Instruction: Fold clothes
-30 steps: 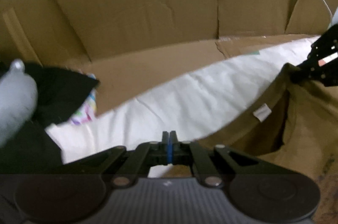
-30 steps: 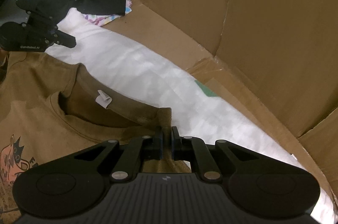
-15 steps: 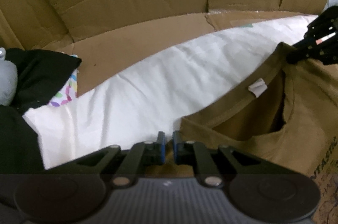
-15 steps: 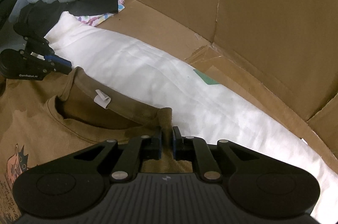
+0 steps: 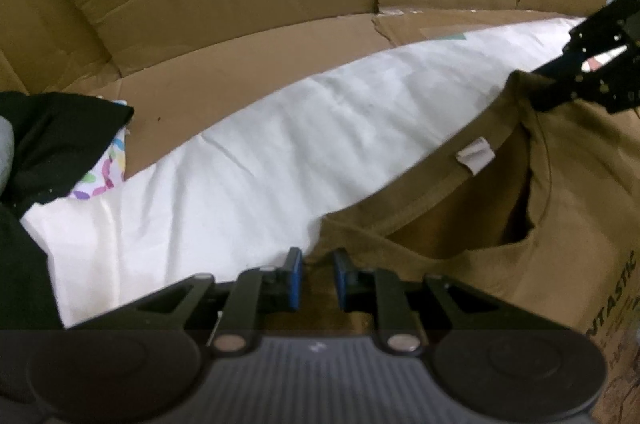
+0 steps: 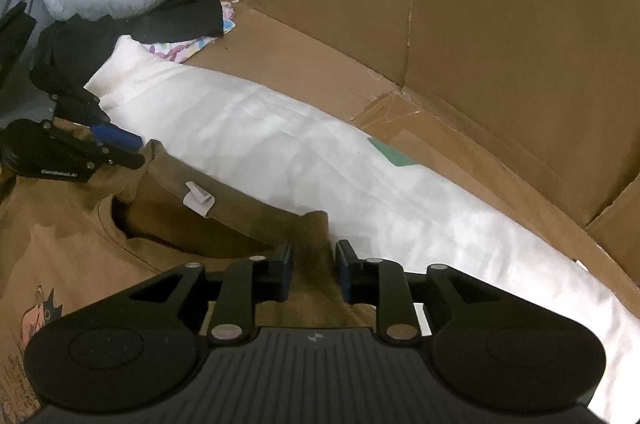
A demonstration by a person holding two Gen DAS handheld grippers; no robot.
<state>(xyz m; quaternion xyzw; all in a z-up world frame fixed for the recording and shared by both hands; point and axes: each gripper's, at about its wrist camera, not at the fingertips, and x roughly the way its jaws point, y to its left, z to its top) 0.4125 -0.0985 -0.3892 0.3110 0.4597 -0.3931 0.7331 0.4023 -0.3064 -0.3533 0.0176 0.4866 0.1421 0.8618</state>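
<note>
T-shirt [image 6: 72,244] — both tongs' jaws parted

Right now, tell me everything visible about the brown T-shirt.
The brown T-shirt is olive-brown knit, lying front up on the white bedding with its ribbed collar gaping. A white neck tag hangs inside the back collar. A cartoon print and lettering show on the chest. Each shoulder corner lies between open tongs: the left tongs and the right tongs, pads apart around the cloth.
</note>
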